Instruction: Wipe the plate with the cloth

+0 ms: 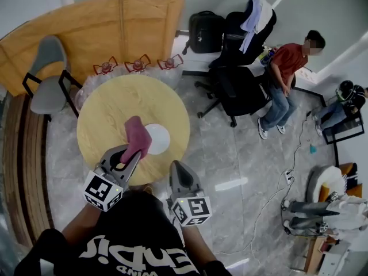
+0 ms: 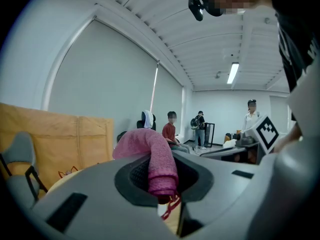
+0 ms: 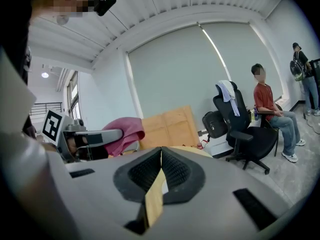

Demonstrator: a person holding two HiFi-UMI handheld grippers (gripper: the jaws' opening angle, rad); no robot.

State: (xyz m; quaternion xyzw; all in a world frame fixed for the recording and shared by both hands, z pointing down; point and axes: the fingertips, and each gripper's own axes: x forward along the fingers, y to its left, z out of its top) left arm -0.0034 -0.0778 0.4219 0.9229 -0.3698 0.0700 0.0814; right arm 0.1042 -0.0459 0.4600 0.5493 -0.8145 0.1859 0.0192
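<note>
At centre left of the head view the pink cloth [image 1: 138,135] is pinched in the left tongs [image 1: 133,156] and held over the left rim of the white plate [image 1: 160,140] on the round tabletop [image 1: 109,108]. Contact cannot be told, so the wiping is judged not yet done. The right tongs [image 1: 175,165], pressed together and empty, are held by the tabletop's lower edge, and bare wood is left around the plate.

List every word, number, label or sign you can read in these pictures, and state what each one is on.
Large white lettering on the black shirt: seen upside down from above, not legible with confidence.
Marker cubes: black-and-white square patterns only, no letters or numbers.
Plate, cloth, table: no print visible.
</note>
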